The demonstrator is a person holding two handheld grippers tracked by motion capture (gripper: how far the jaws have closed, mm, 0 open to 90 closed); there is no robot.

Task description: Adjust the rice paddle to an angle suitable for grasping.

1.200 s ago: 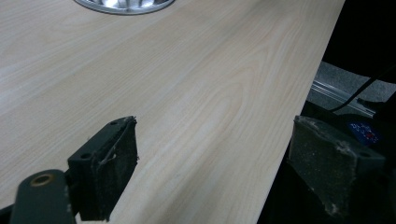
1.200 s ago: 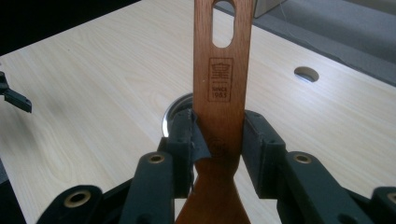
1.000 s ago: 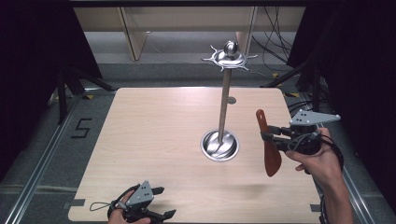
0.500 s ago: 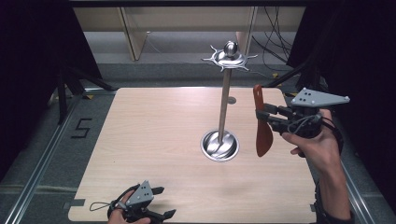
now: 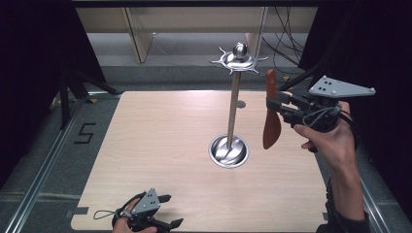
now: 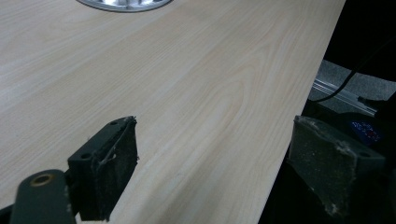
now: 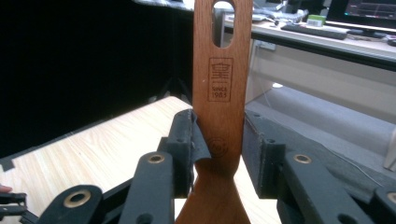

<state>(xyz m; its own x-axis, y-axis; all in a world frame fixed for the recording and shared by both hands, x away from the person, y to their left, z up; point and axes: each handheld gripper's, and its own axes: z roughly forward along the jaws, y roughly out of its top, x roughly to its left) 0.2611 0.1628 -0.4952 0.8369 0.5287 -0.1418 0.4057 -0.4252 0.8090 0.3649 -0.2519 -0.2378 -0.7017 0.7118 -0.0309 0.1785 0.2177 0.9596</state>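
1. Unmoved since the earlier frames, the left tongs [image 5: 163,213] rest at the near edge of the desk [image 5: 160,145], jaws spread wide with nothing between them; in the left gripper view only bare wood lies ahead of the pads.
2. Up and away from the left tongs stands the metal stand [image 5: 233,107], its round base [image 5: 228,151] flat on the desk and its hooked crown [image 5: 238,59] at the top.
3. Raised since a second ago, the right tongs [image 5: 277,108] now hold the wooden spatula [image 5: 271,116] upright just beside the crown, blade hanging below the jaws.
4. Clamped on the handle, the jaws leave the hanging hole [image 7: 223,22] free above them.
5. Judging by that lift, the hole seems meant for one of the crown's hooks; it is not yet hung.
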